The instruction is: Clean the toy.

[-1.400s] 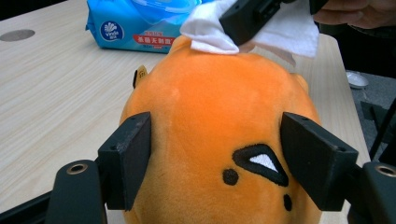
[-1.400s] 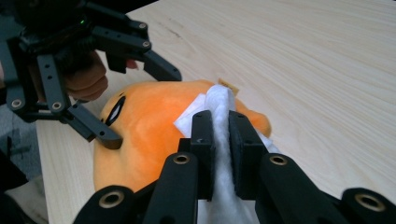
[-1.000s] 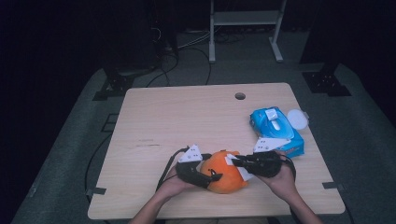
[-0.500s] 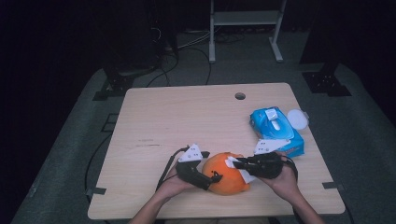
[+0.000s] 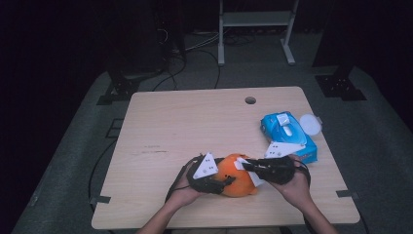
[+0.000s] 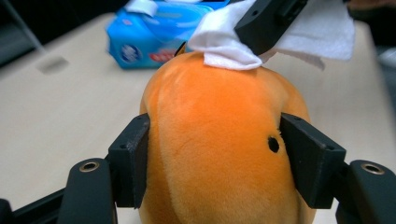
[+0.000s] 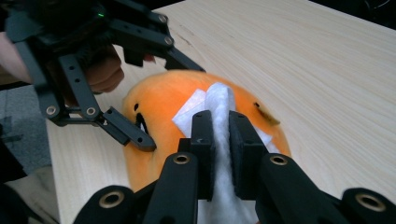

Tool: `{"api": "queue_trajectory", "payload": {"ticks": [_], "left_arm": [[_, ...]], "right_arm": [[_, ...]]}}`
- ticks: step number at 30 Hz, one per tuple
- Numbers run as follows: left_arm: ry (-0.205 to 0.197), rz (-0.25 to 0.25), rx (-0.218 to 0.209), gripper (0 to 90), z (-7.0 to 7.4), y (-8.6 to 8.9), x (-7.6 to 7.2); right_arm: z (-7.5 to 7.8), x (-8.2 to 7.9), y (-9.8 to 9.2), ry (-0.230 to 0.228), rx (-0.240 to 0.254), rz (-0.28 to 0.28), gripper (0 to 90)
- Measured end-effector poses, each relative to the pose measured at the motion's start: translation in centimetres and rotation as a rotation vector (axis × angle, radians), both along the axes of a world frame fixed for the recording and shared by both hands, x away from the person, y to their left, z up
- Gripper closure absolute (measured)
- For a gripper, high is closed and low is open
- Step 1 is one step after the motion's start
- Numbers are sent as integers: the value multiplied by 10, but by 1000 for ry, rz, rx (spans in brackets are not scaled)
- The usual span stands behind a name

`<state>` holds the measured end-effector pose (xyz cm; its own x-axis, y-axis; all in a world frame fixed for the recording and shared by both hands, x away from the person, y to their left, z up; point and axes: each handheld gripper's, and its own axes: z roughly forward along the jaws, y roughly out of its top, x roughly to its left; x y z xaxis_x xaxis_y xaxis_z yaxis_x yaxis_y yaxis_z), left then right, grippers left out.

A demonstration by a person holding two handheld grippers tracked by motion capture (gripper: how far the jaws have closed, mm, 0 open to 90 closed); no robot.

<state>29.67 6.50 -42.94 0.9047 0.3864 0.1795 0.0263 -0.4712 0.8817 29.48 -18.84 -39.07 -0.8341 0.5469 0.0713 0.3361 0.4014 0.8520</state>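
Both tools worked the orange plush toy (image 6: 219, 140) at the counter's (image 5: 195, 122) near edge: left tool (image 6: 215, 158) had just closed onto it, steadying it while right tool (image 7: 220, 135), clamping the white wipe (image 7: 219, 100), rubbed its top.

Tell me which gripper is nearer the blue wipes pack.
Right. The right gripper sits just in front of the blue wipes pack, pressing a white wipe onto the orange plush toy; the left gripper clamps the toy's far side.

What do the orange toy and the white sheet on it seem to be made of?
The orange toy looks like soft plush: short, matte, velvety fuzz and a rounded body. The white sheet looks like a thin non-woven wipe or tissue: fibrous surface and limp folds. I cannot tell whether it is damp.
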Motion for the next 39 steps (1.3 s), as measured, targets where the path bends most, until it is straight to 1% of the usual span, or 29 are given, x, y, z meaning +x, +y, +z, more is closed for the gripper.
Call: {"api": "queue_trajectory", "payload": {"ticks": [1,2,3,4,5,6,8,9,10,11,12,13,14,16,18,20,21,24,26,28,29,30,31,32,33,34,36,37,39], "left_arm": [[4,-10,5,316,-1,1,1],[22,-16,0,299,-2,2,1],[54,-16,-10,253,-3,4,3],[54,-16,-10,191,-3,4,3],[171,-18,-54,119,-5,8,10],[215,-6,-83,96,-5,11,14],[306,17,-119,56,-8,16,20],[330,16,-126,63,-9,17,22],[330,16,-126,104,-9,17,22],[294,10,-95,154,-13,15,19],[258,2,-77,176,-12,12,16],[232,-6,-70,201,-11,9,12],[194,-16,-47,210,-9,6,9],[146,-29,-22,222,-7,3,5],[129,-36,-19,232,-7,4,3],[122,-47,-22,234,-8,5,3],[122,-48,-25,234,-8,5,3],[117,-48,-29,233,-8,4,2],[77,-58,-8,233,-6,-2,-1],[68,-64,-5,233,-5,-3,-2],[50,-74,4,232,-5,-4,-5],[36,-82,14,230,-4,-4,-7],[40,-81,14,224,-4,-4,-7],[65,-80,3,211,-4,-2,-5],[110,-70,-13,178,-4,0,-2],[139,-65,-28,135,-5,2,1],[207,-52,-68,118,-6,5,7],[226,-51,-82,122,-7,6,9],[225,-49,-79,177,-7,6,8]], "right_arm": [[-1,1,0,4,-4,0,807],[-3,2,-1,14,-3,4,807],[-6,3,-1,22,-6,10,807],[-9,3,-1,32,-13,12,807],[-12,3,0,41,-23,19,808],[-15,2,0,44,-34,24,808],[-16,0,2,41,-47,28,808],[-15,-1,3,39,-51,32,808],[-15,-1,3,39,-51,32,808],[-13,-3,6,29,-48,38,808],[-12,-4,8,33,-38,44,809],[-10,-5,11,33,-27,55,809],[-9,-7,16,19,-24,68,809],[-5,-10,22,-6,-33,77,809],[-1,-11,25,-44,-41,68,809],[0,-9,20,-52,-43,48,809],[0,-7,15,-59,-47,21,809],[-3,-1,1,-29,-23,-18,809],[-2,-4,3,-30,-16,-12,810],[-1,-7,6,-35,-16,1,809],[4,-12,15,-59,-25,33,809],[5,-13,18,-69,-31,42,809],[6,-12,19,-69,-38,48,810],[6,-12,20,-69,-45,50,809],[4,-10,19,-60,-49,50,810],[0,-9,17,-48,-56,45,810],[-4,-7,15,-46,-71,40,810],[-5,-7,14,-37,-67,37,810],[-3,-8,14,-39,-63,37,810]]}}
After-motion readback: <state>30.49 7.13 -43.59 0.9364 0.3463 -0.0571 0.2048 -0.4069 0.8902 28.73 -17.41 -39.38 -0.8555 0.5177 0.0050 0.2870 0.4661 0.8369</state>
